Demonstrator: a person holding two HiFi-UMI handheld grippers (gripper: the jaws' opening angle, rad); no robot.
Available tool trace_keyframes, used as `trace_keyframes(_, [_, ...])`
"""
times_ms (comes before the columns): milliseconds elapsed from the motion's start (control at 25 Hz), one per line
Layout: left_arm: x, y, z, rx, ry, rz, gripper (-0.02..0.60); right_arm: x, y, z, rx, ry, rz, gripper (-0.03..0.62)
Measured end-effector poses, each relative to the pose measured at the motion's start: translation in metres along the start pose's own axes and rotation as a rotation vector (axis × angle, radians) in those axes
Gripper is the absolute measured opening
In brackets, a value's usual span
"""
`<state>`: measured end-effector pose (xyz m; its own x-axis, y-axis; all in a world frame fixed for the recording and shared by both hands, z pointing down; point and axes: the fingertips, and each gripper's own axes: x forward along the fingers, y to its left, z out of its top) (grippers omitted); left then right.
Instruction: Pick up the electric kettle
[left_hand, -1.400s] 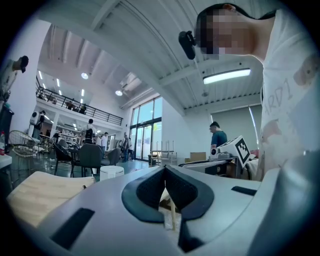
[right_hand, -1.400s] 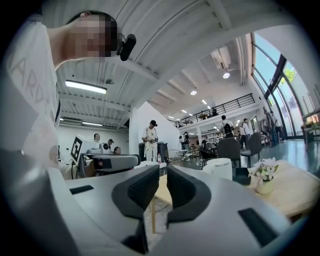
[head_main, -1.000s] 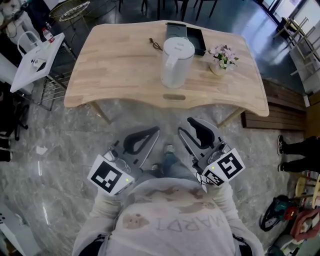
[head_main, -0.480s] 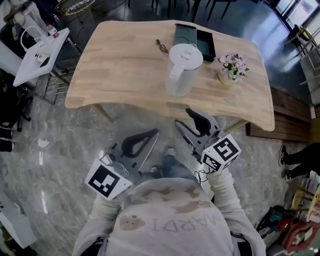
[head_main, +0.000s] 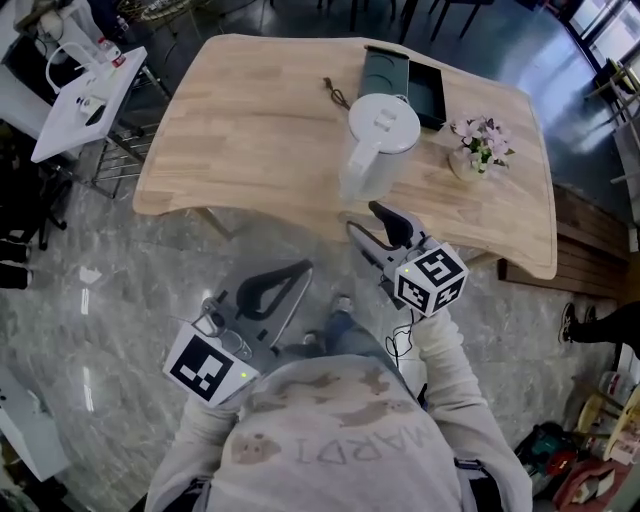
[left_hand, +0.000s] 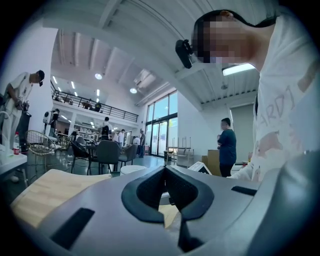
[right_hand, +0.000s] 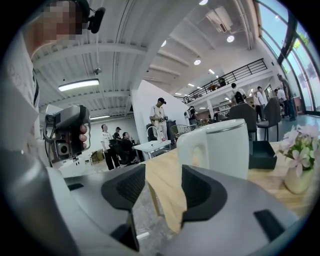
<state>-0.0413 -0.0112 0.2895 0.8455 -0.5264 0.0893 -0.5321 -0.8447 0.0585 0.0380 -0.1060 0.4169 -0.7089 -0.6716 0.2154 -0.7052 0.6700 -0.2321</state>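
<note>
Now the right gripper (head_main: 378, 228) is up at the near edge of the table (head_main: 250, 130); a moment ago it hung low in front of the person, level with its partner. Its jaws are opening as it goes, standing wide with nothing between them yet. In the right gripper view, the electric kettle (head_main: 380, 140) sits dead ahead, its handle (right_hand: 192, 145) just beyond the gap. That looks like a line-up for the handle, so the pick itself has not begun. The kettle stands upright on the wood, close to the near edge, with its handle turned towards the person. The left gripper (head_main: 290, 275) hangs back over the floor, tips together and empty, taking no part. As for room, the table edge lies right under the approaching jaws, so I'd say they need to clear it on the way in. Left of the kettle is bare wood, open for a sideways approach. The right side is tighter, with the flower vase (head_main: 480, 150) near. The dark tray (head_main: 405, 80) sits just behind the kettle, so there is little slack for pushing it back.
</note>
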Motion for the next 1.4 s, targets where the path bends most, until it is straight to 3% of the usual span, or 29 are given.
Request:
trace_keyframes(720, [0.02,0.032,-0.005,-0.016,0.041,0.066,0.012,0.056,-0.043,-0.01,0.019,0.056,0.047,0.213])
trace_keyframes(1400, [0.02,0.052,-0.012,-0.022,0.064,0.117,0.012,0.089,-0.042,-0.013,0.037,0.057,0.107,0.213])
